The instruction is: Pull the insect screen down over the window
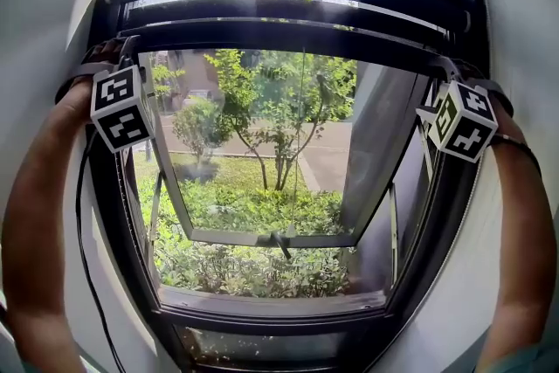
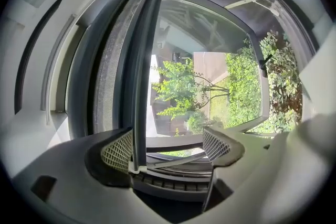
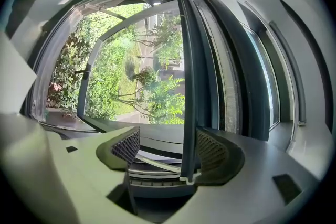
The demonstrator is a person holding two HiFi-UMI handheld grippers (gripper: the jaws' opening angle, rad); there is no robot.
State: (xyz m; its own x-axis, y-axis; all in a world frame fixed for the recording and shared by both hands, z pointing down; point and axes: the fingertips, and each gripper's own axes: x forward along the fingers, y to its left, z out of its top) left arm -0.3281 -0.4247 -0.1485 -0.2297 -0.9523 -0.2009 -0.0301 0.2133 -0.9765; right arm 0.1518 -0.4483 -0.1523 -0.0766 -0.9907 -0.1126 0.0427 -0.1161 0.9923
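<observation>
Start of pull: left gripper [image 2: 168, 145] and right gripper [image 3: 167, 145], jaws wide, straddle the screen bar [image 1: 288, 34] atop the window [image 1: 271, 303]. Next, probably: close on bar, draw down evenly.

Screen bar [image 1: 279, 35] spans window [image 1: 271, 303] top between left gripper [image 1: 129, 48] and right gripper [image 1: 441, 70]

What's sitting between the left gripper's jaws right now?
The insect screen's dark pull bar runs between the left gripper's open jaws, beside one pad; the left gripper view shows it.
</observation>
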